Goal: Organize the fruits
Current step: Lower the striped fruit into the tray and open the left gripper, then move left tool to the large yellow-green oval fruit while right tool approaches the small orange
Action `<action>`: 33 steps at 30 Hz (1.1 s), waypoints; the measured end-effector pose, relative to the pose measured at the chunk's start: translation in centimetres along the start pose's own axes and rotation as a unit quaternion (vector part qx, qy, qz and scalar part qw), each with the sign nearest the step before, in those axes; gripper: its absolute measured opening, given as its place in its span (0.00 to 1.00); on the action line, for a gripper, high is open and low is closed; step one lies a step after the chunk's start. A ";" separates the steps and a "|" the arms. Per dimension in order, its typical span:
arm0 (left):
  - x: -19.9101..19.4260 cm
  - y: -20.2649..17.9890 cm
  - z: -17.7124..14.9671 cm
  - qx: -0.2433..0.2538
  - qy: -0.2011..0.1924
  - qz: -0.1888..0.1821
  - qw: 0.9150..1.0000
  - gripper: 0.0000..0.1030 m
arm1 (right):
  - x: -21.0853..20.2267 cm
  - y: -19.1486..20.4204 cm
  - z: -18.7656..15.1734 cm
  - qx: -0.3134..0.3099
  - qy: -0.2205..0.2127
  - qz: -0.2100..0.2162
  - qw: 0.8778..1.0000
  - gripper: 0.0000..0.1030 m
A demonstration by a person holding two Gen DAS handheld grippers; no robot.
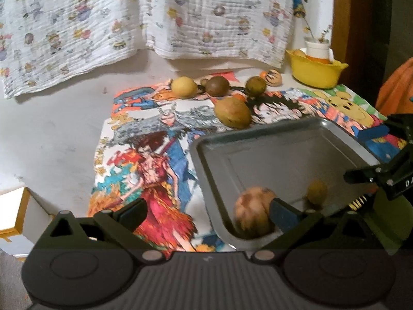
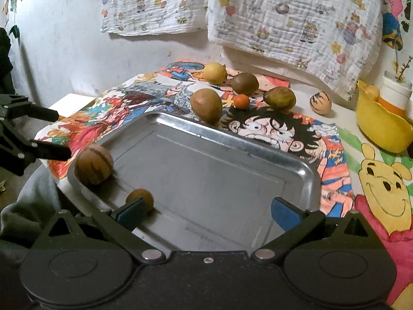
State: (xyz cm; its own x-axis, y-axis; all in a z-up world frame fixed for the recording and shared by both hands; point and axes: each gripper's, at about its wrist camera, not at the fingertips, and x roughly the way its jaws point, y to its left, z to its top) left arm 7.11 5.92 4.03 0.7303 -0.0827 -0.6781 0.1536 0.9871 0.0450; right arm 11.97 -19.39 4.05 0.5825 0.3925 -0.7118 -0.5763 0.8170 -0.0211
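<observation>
Landmark: metal tray [image 2: 296,165], rectangular, rounded corners, raised rim, dull scratched steel; set on printed cartoon cloth [image 2: 278,126], glossy, brightly coloured.

Inside tray, near-left corner: striped round fruit [image 2: 93,165], tan with dark streaks, touching the rim; small brown fruit [image 2: 140,198], smooth, just beside it on the tray floor.

Beyond tray's far rim, on the cloth: brown oval fruit [image 2: 206,105] touching or nearly touching the rim; small orange fruit [image 2: 241,101]; green-brown fruit [image 2: 280,98]; dark brown fruit [image 2: 244,83]; yellow fruit [image 2: 214,72] farthest back.

Off the cloth, far right of tray: second striped fruit [image 2: 320,102] on bare white table [image 2: 343,111]; yellow plastic bowl [image 2: 382,126] holding pale fruit; white cup [image 2: 396,93] behind it.

Behind tray: crinkled printed fabric [image 2: 291,18] hung on white wall.

Left gripper [image 1: 206,214]: black frame, blue pads, jaws spread full wide, empty; right pad [image 1: 282,213] overlapping the striped fruit in view, contact not determinable.

Right gripper [image 2: 206,213]: jaws spread full wide over tray's near edge, empty; left pad [image 2: 130,213] in front of the small brown fruit.
</observation>
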 end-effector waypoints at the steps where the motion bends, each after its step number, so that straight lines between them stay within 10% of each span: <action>1: 0.2 0.3 0.3 -0.003 -0.001 0.003 1.000 0.99 | 0.2 -0.1 0.2 0.000 0.000 -0.001 1.000 0.99; 33: 10.7 4.0 10.7 -0.053 0.007 -0.035 0.998 0.99 | 8.1 -6.2 11.1 -0.081 -0.040 -0.056 0.994 0.99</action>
State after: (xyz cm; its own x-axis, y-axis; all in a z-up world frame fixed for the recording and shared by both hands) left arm 22.63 7.47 4.79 0.7102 -0.1513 -0.6875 0.1331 0.9879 -0.0800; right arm 26.60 -16.59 6.25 0.6889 0.3401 -0.6401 -0.5858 0.7814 -0.2153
